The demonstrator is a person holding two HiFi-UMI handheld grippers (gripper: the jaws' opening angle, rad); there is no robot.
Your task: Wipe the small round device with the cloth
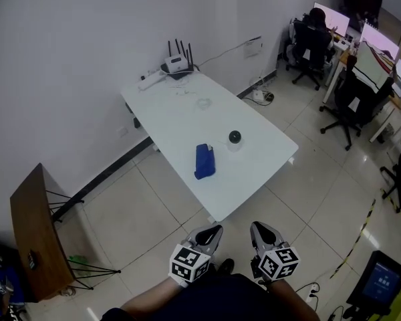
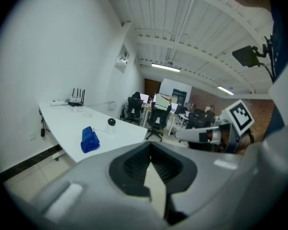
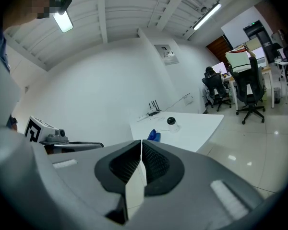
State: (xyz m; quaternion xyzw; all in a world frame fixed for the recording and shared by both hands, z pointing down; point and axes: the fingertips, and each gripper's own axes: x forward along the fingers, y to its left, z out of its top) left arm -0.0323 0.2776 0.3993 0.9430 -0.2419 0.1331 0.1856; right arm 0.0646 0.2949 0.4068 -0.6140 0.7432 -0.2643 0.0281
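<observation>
The small round device, a dark dome on a white base (image 1: 234, 138), stands upright on the white rectangular table (image 1: 180, 112), towards its near right portion. The folded blue cloth (image 1: 204, 160) lies flat just beside the device, to its left and slightly nearer the person, apart from it. Beyond the device, at the table's far end, sits a black-antennaed white router (image 1: 177, 63). Well short of the device, off the table and close to the person's body, the left gripper (image 1: 209, 233) and the right gripper (image 1: 261, 232) are held side by side. Each gripper's own view shows its jaws pressed together with nothing between them. Assessment: the wipe has not begun, and the step in hand is the approach to fetch the cloth. Recommended practice: part the jaws of one gripper before reaching the cloth, and take it by its raised fold so a good pad of fabric hangs free. Come in from the side away from the device, so it is not knocked. The device looks light and may slide or topple, so the other gripper should steady its base while the dome is wiped with light strokes.
</observation>
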